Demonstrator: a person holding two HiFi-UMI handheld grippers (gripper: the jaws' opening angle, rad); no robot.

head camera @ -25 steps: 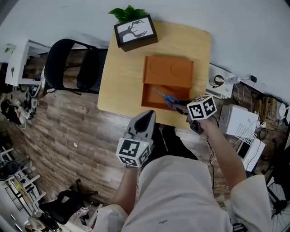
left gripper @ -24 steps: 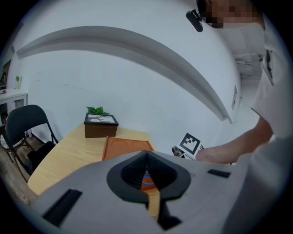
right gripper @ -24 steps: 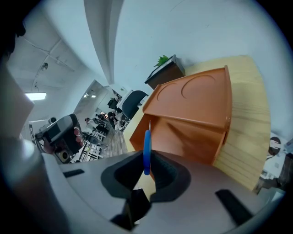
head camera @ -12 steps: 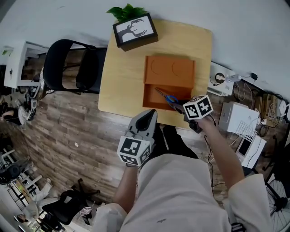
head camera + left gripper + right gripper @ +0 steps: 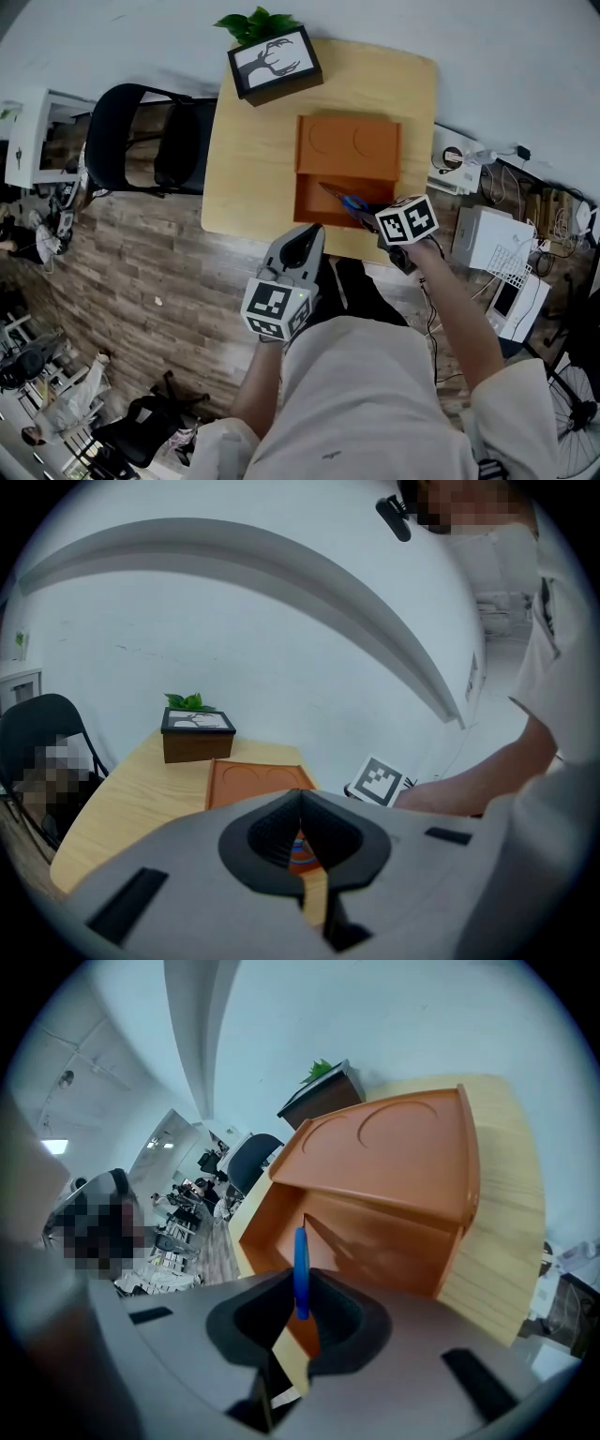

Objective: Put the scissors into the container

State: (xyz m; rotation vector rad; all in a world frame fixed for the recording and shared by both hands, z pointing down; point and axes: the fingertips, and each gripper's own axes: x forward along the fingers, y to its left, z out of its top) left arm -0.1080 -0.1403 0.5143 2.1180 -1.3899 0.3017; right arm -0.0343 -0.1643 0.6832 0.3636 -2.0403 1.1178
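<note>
An orange container (image 5: 302, 187) lies on the wooden table (image 5: 253, 159); its far half is covered by a lid with two round dents, and its near compartment is open. The scissors (image 5: 345, 201), blue-handled, point their blades over that open compartment. My right gripper (image 5: 370, 216) is shut on the scissors' handle, at the container's near right corner. In the right gripper view the blue handle (image 5: 301, 1274) stands upright between the jaws of the right gripper (image 5: 298, 1309), with the container (image 5: 394, 1194) just beyond. My left gripper (image 5: 302, 246) hangs shut and holds nothing, off the table's near edge.
A dark box with a deer picture and a green plant (image 5: 272, 58) stands at the table's far left corner. A black chair (image 5: 141, 141) is left of the table. White devices and cables (image 5: 492, 248) lie on the floor at the right.
My right gripper has shifted a little to the left with the scissors, the blades now further over the open compartment. The left gripper has stayed put.
</note>
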